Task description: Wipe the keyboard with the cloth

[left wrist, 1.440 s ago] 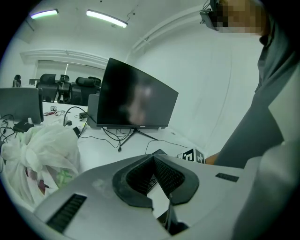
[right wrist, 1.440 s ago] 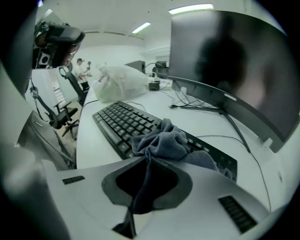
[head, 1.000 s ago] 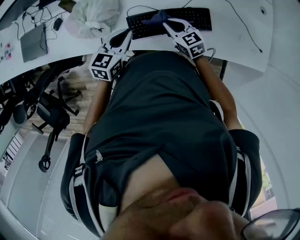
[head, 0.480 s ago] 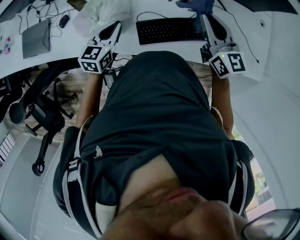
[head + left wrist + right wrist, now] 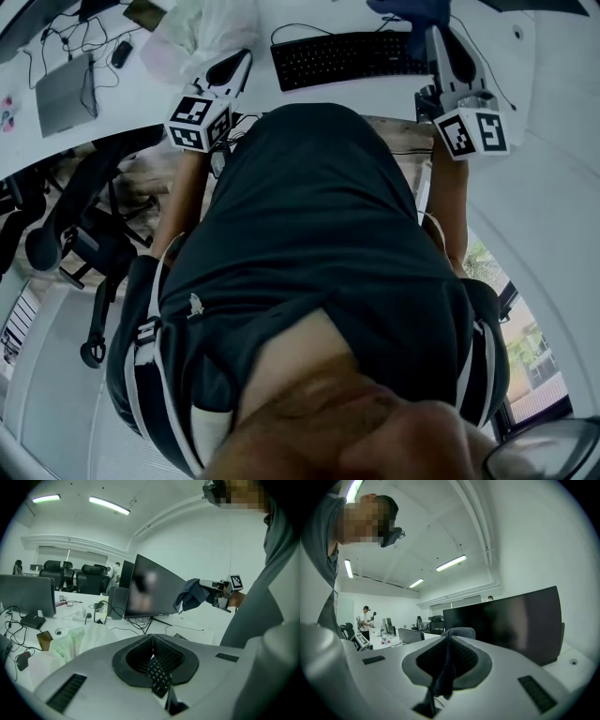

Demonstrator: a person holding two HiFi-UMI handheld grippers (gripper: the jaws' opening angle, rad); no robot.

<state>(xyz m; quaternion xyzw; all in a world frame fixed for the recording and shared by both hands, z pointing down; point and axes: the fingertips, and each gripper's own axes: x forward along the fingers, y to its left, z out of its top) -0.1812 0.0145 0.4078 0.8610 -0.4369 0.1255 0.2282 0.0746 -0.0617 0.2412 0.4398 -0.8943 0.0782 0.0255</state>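
Note:
The black keyboard [image 5: 342,56] lies on the white desk [image 5: 525,66] at the top of the head view. My right gripper [image 5: 439,33] is raised above the keyboard's right end, shut on the dark blue cloth [image 5: 412,11], which hangs clear of the keys. In the right gripper view the cloth [image 5: 445,667] is pinched between the jaws and droops from them. From the left gripper view the cloth [image 5: 190,597] dangles in the air before the monitor [image 5: 150,595]. My left gripper [image 5: 232,67] hovers left of the keyboard, shut and empty; a few keys [image 5: 159,679] show beneath its jaws.
A crumpled white plastic bag [image 5: 202,33] sits left of the keyboard. A grey laptop [image 5: 64,84] and cables lie at the far left. A dark monitor [image 5: 511,620] stands behind the keyboard. An office chair [image 5: 84,234] stands below the desk's edge.
My right gripper has lifted the cloth off the keyboard and moved it up and to the right. The left gripper has drawn away from the keyboard's left end.

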